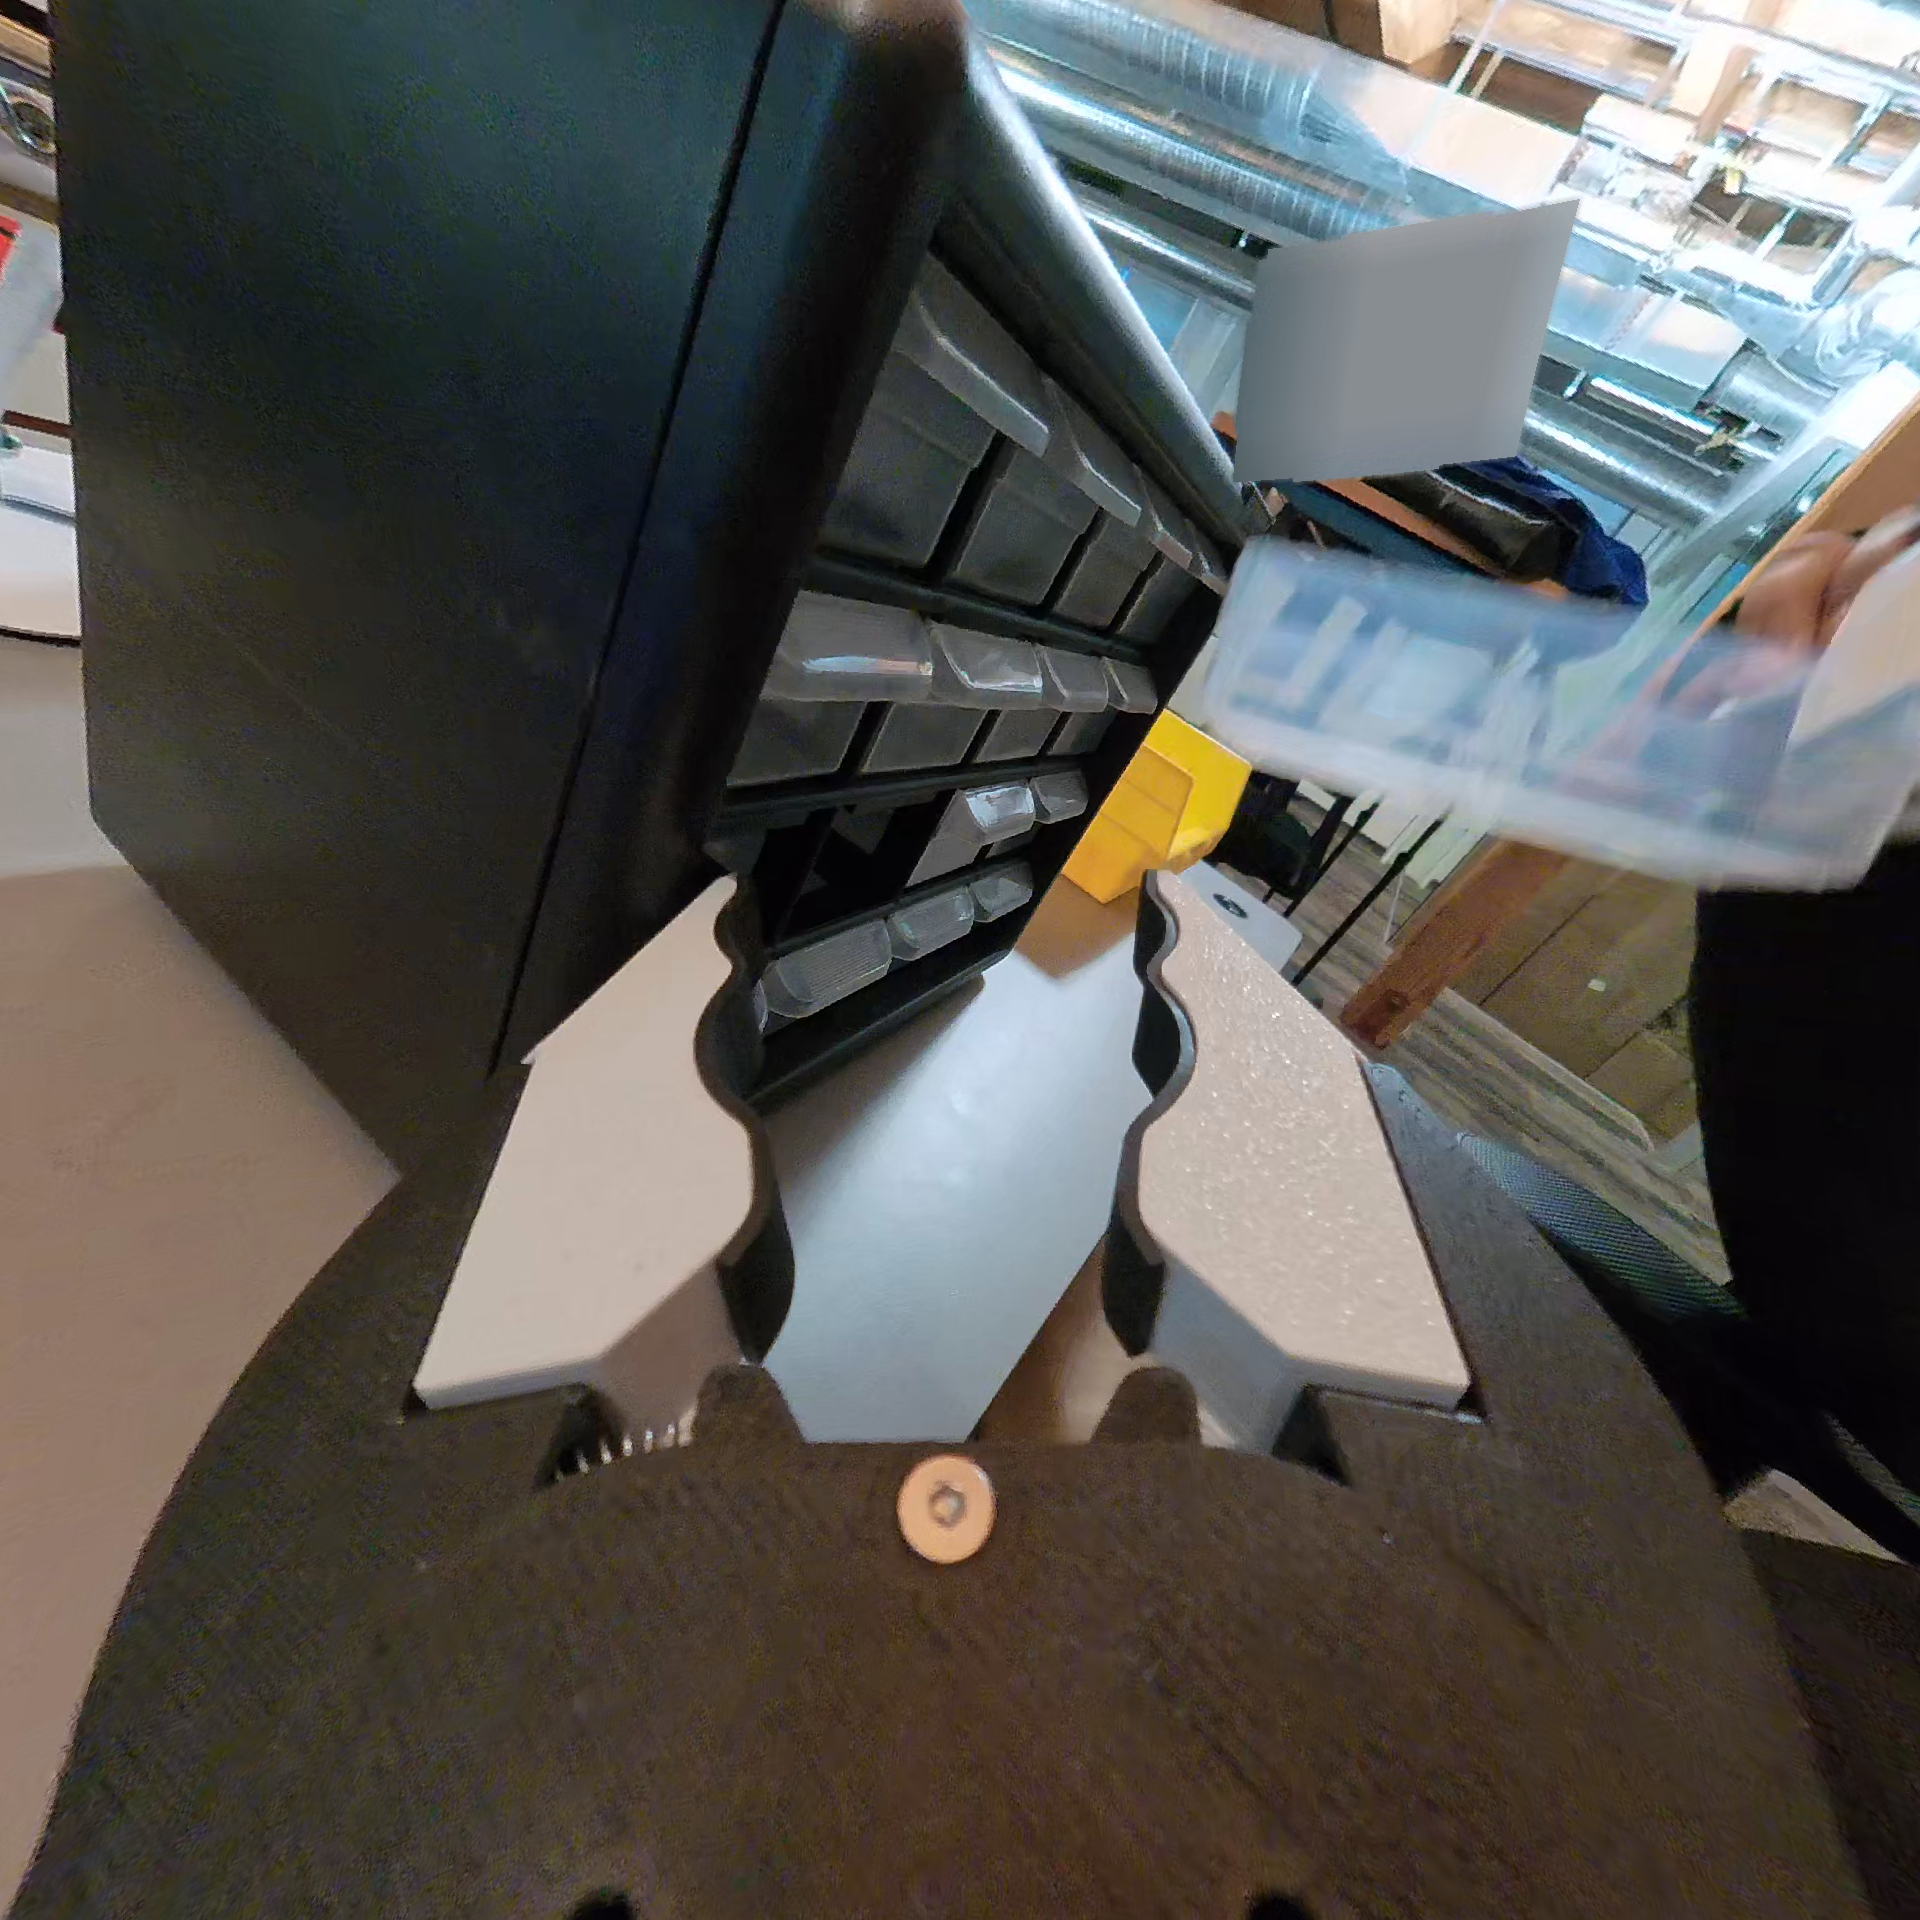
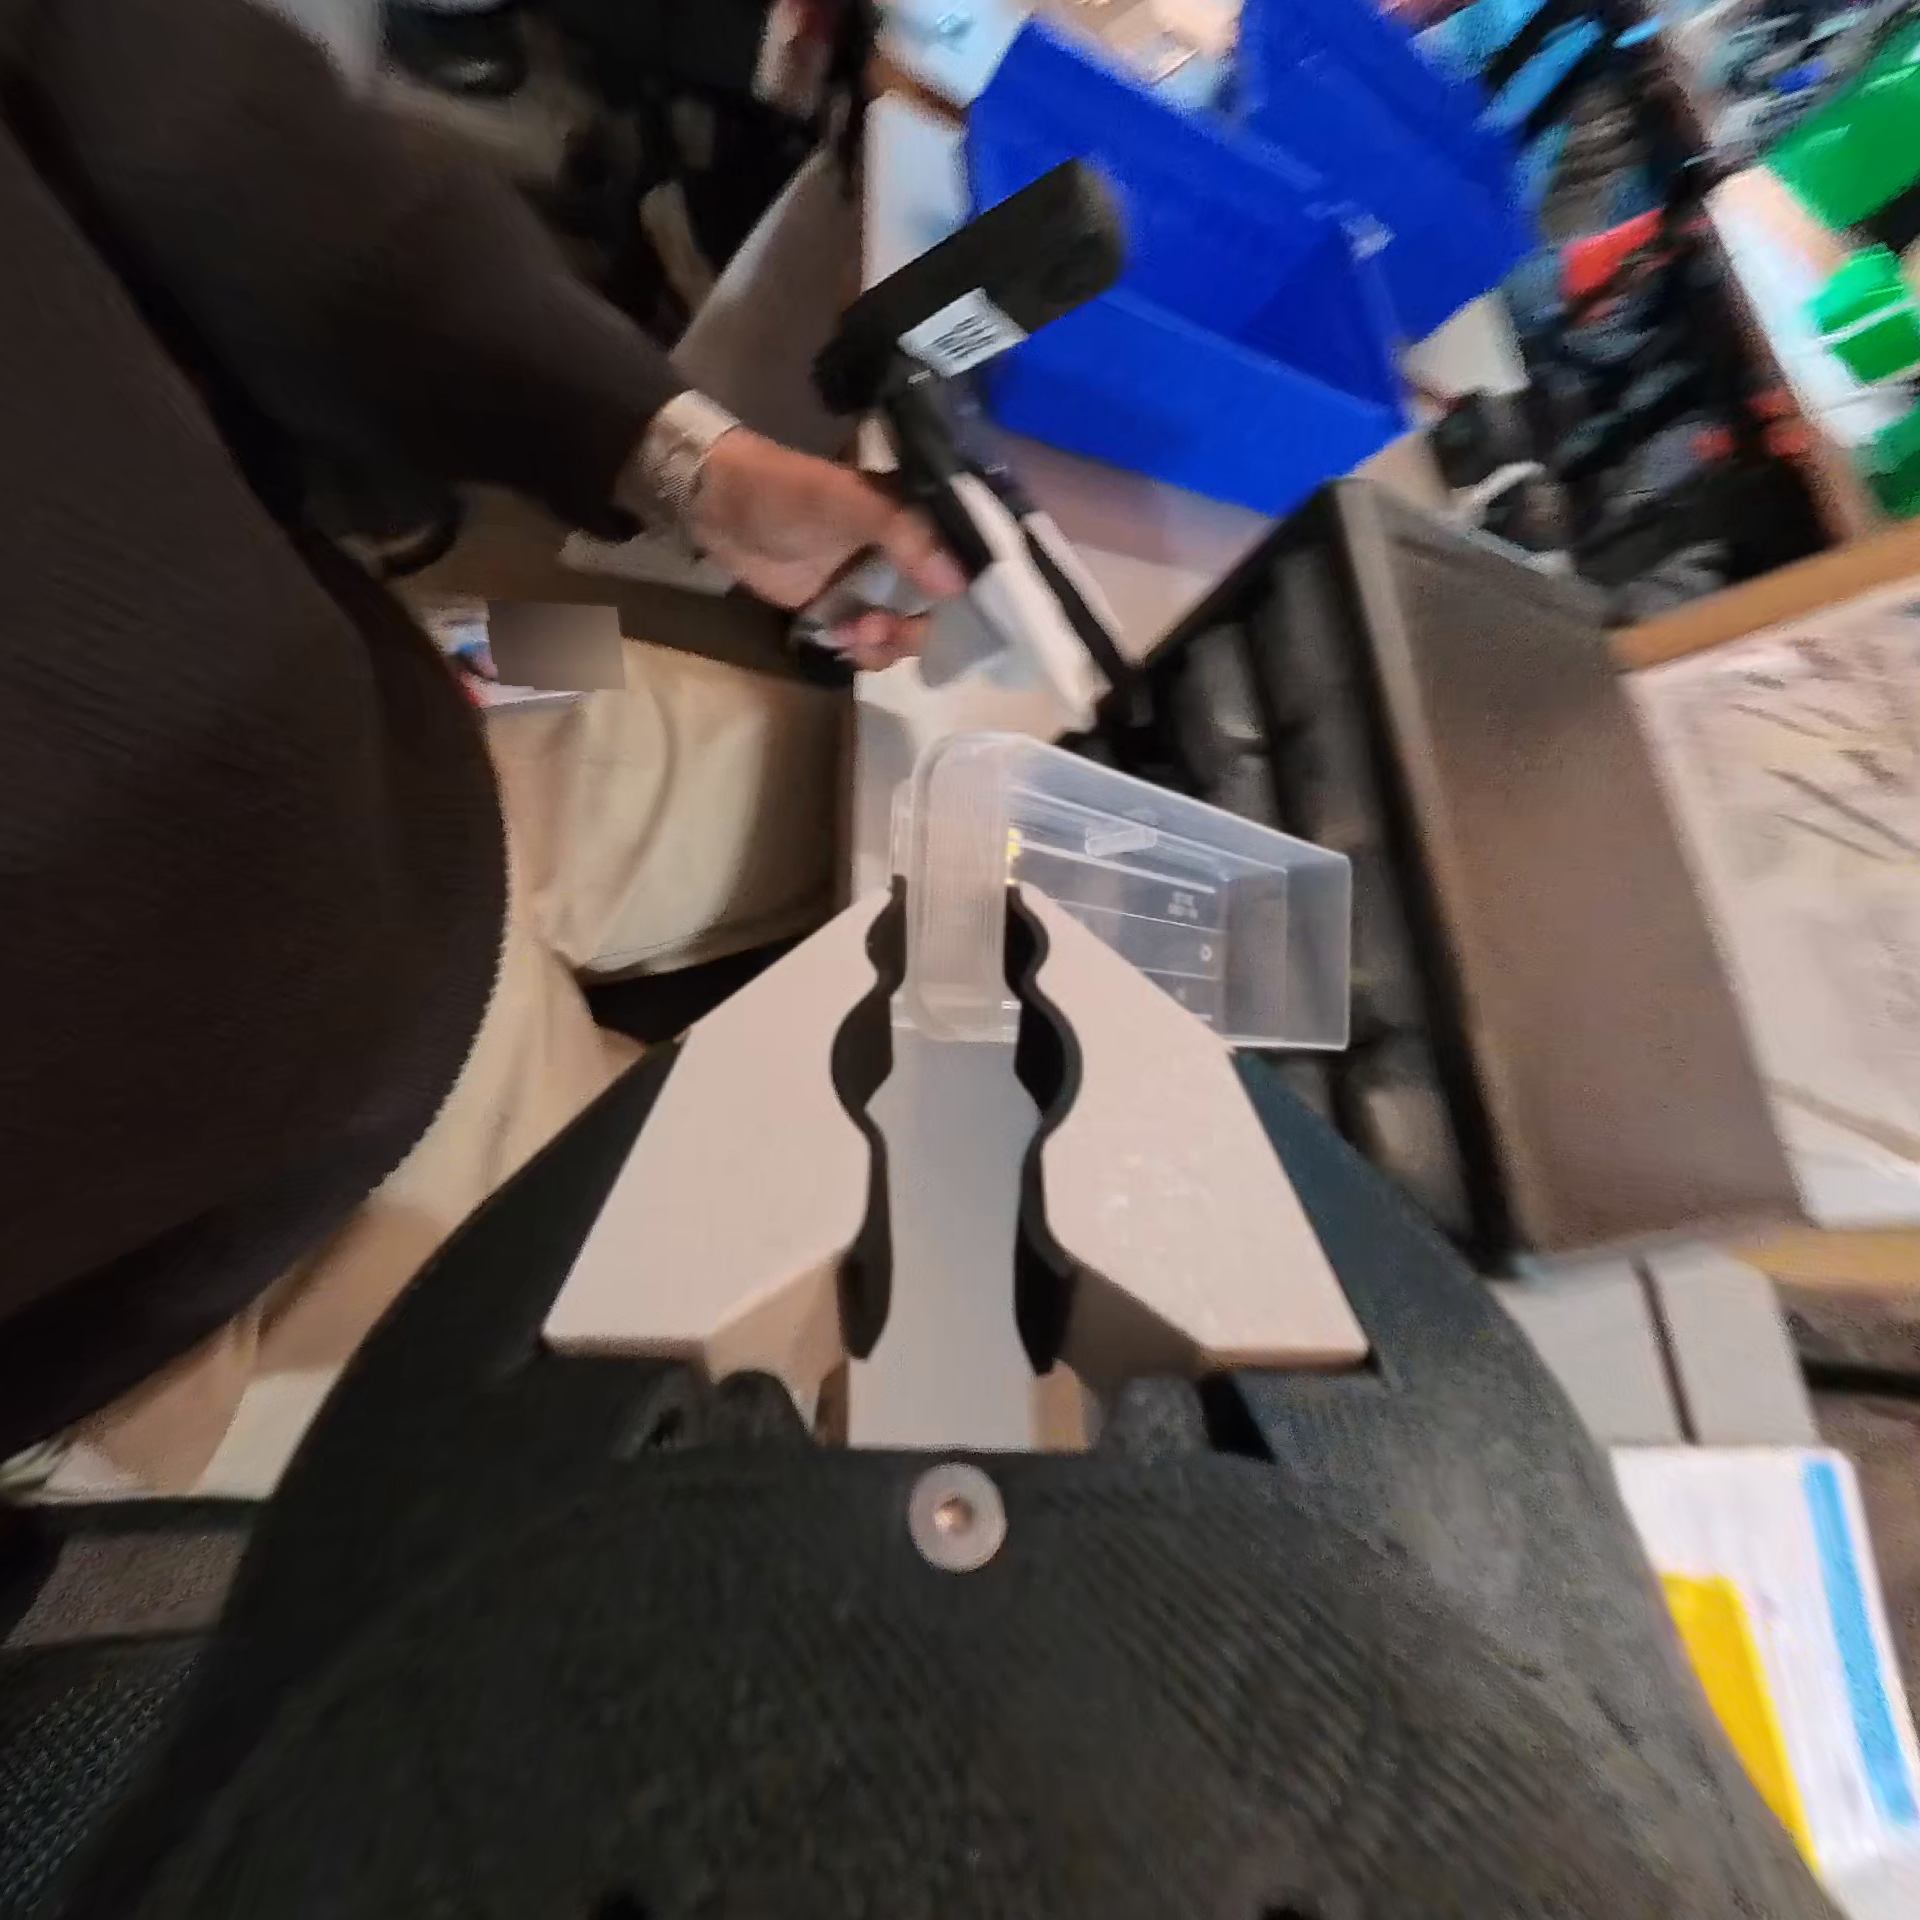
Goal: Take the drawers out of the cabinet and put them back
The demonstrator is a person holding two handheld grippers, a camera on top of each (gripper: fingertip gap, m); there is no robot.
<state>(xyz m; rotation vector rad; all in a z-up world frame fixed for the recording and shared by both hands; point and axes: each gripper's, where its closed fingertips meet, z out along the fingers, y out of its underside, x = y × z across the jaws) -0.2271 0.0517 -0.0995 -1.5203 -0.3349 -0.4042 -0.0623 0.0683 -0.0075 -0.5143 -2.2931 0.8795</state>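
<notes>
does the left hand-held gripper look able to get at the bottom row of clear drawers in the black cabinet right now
Probably yes. The left hand-held gripper is open and empty, and the bottom row of clear plastic drawers in the black cabinet sits just beyond its tips, with only bare grey table between.

Even, bright indoor light; wide-angle bending at edges; right wrist view motion-blurred throughout; clear drawer [image 1: 1507, 717] smeared in left wrist view.

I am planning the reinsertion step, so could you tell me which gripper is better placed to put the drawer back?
The right gripper: it is already shut on the clear drawer by its front tab, out of the cabinet. The left gripper is open and empty beside the cabinet's lower corner.
</notes>
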